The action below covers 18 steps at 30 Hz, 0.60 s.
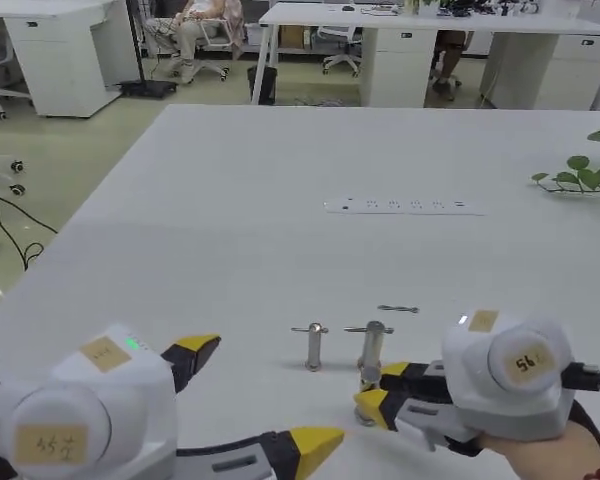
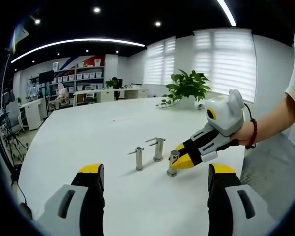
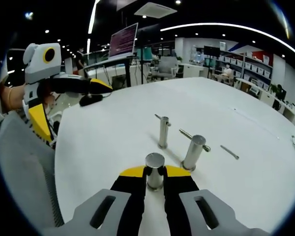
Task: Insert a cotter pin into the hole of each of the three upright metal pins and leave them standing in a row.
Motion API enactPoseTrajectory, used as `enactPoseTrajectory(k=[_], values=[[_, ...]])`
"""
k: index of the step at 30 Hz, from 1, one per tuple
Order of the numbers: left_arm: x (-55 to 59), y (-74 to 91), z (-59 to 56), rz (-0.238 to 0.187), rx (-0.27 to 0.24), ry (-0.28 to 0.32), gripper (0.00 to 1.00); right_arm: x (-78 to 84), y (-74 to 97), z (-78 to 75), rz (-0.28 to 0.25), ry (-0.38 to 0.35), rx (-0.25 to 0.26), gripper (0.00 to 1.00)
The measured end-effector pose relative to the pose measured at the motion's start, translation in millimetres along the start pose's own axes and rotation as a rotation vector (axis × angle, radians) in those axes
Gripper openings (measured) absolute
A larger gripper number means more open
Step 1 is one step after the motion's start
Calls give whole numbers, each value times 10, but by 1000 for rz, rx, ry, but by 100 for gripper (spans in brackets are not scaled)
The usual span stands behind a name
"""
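Three short upright metal pins stand near the table's front. The left pin (image 1: 314, 346) and the middle pin (image 1: 373, 343) each carry a cotter pin through the top. My right gripper (image 1: 376, 390) is shut on the third pin (image 1: 368, 380), which stands upright on the table; in the right gripper view that pin (image 3: 155, 164) sits between the yellow-tipped jaws. A loose cotter pin (image 1: 398, 309) lies flat behind the row. My left gripper (image 1: 260, 392) is open at the lower left, with nothing between its jaws, short of the pins (image 2: 139, 158).
A white power strip (image 1: 405, 207) lies mid-table. Plant leaves (image 1: 583, 175) reach in from the right edge. The white table (image 1: 230, 230) has free room around the pins. Desks, chairs and a seated person (image 1: 195, 25) are beyond the far edge.
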State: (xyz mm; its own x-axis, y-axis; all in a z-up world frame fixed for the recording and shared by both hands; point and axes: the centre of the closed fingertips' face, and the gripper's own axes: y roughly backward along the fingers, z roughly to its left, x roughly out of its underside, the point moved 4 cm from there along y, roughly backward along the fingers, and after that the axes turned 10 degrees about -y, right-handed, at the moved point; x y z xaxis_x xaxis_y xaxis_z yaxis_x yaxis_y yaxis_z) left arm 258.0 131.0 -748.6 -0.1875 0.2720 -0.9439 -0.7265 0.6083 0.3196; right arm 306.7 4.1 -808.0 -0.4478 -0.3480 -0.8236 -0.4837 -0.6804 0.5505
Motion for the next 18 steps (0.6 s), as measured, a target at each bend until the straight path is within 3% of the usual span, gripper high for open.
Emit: enactPoseTrajectory(k=[11,18], values=[[-24,-44,-55,-6,19,-11,90,-22,23,8,-31,-21,-12,19],[-42,-66,-61,-14,21,-7,94,-10,94,19,-17,-36,-45,26]])
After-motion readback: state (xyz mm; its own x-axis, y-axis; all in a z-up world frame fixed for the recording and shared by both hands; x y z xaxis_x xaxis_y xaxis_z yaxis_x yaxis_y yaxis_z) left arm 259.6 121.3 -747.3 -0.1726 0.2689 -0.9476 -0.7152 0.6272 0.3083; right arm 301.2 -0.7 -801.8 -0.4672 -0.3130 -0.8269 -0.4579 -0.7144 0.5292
